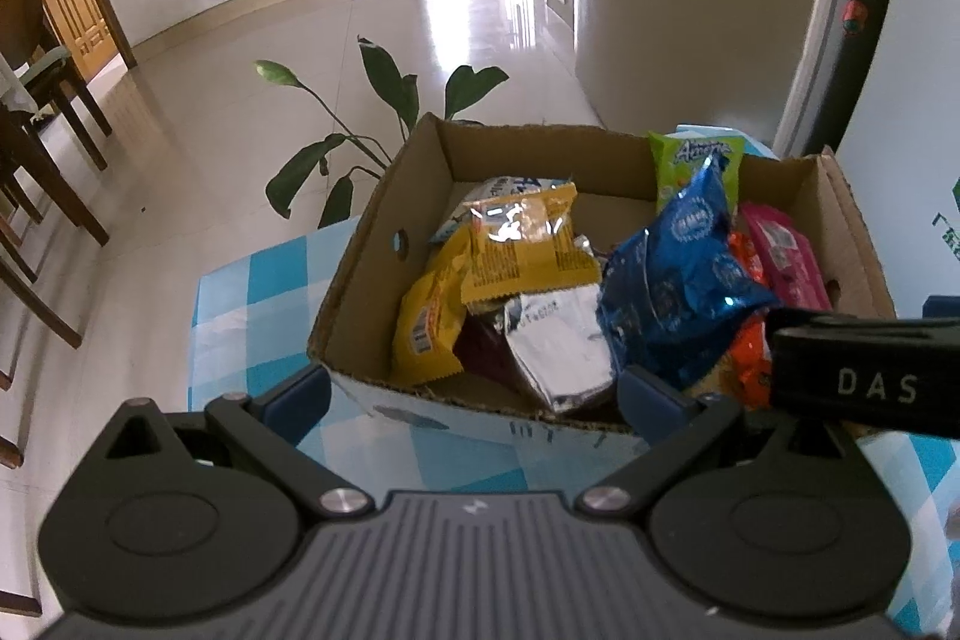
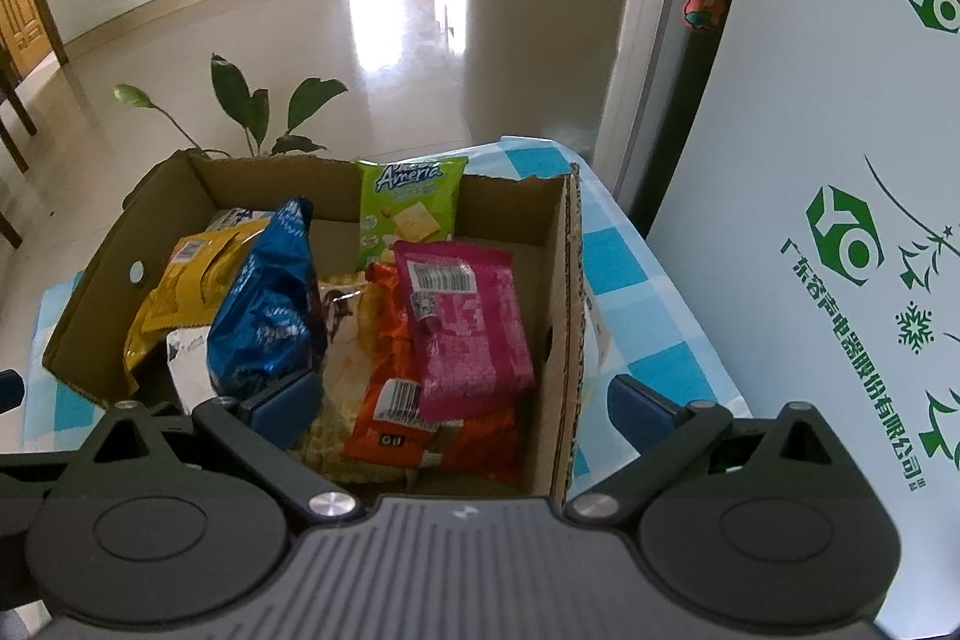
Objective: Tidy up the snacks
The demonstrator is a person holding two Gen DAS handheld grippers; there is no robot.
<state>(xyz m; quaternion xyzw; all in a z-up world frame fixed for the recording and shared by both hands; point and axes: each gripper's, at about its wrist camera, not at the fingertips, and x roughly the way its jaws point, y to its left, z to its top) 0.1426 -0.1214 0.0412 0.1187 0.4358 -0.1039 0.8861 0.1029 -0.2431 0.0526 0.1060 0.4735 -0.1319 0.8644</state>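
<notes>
Many snack bags are piled in a cardboard box (image 2: 570,280) that is set on the checked tabletop (image 2: 630,274), just ahead of both tools. The left hand-held gripper (image 1: 474,394) is held wide open, empty, by the near wall of the box. The right hand-held gripper (image 2: 462,400) is also spread open, with nothing held; its left finger (image 2: 282,403) is down inside the box, touching the blue bag (image 2: 264,310), and its right finger is outside the box wall. A pink bag (image 2: 468,322) is laid on an orange bag (image 2: 414,400) between the fingers. A green bag (image 2: 408,214) is leaned on the far wall. Yellow bags (image 1: 516,244) are seen left of the blue bag.
</notes>
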